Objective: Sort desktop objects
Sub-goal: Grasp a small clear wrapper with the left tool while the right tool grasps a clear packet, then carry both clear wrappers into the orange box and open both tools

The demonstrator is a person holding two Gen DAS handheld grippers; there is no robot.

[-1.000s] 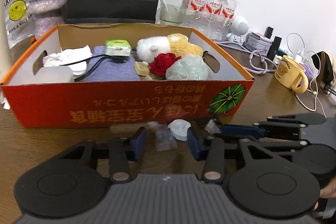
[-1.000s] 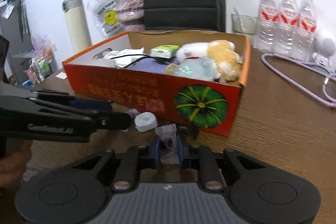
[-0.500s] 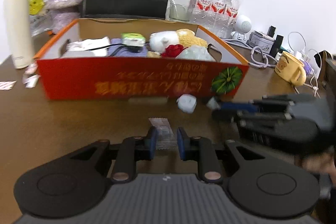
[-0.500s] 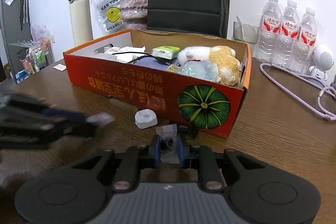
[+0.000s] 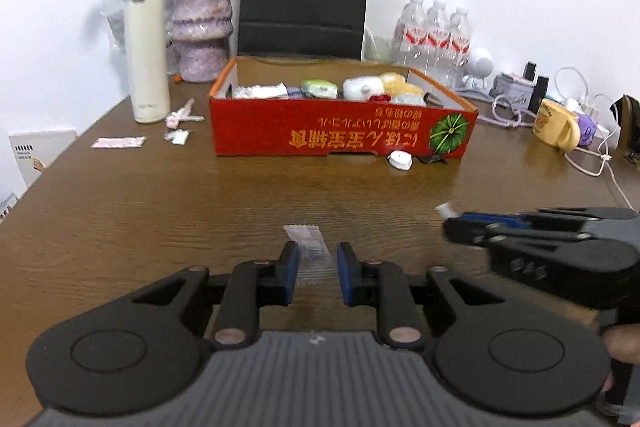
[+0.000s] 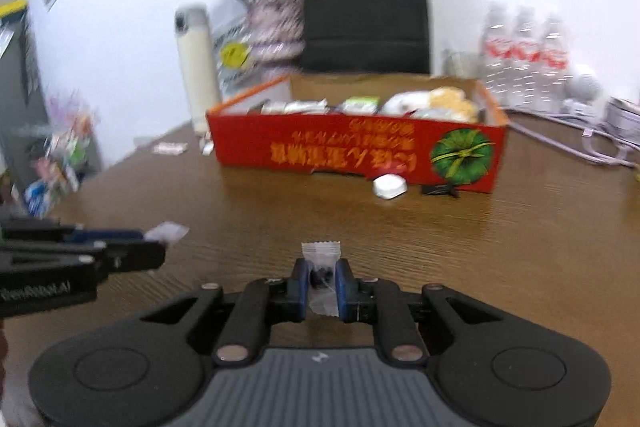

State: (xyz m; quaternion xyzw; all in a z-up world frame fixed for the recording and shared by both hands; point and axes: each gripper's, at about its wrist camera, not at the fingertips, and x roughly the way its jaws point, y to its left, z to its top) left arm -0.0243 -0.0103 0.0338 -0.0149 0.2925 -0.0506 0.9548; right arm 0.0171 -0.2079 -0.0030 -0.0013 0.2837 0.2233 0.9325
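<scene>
Left gripper (image 5: pixel 318 273) pinching clear sachet (image 5: pixel 314 255); right gripper (image 6: pixel 323 285) clamping wrapped candy (image 6: pixel 322 273); both hanging over table (image 5: pixel 160 211); red box (image 5: pixel 340 135) lying at twelve o'clock, white cap (image 5: pixel 401 160) touching its front.

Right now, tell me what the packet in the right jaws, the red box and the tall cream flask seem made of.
Packet: thin clear plastic film, glossy, crimped top edge, dark contents showing through.
Red box: printed cardboard, matte, with brown raw inner walls.
Cream flask: smooth satin body, probably coated metal, though plastic is possible; grey lid looks plastic.
</scene>
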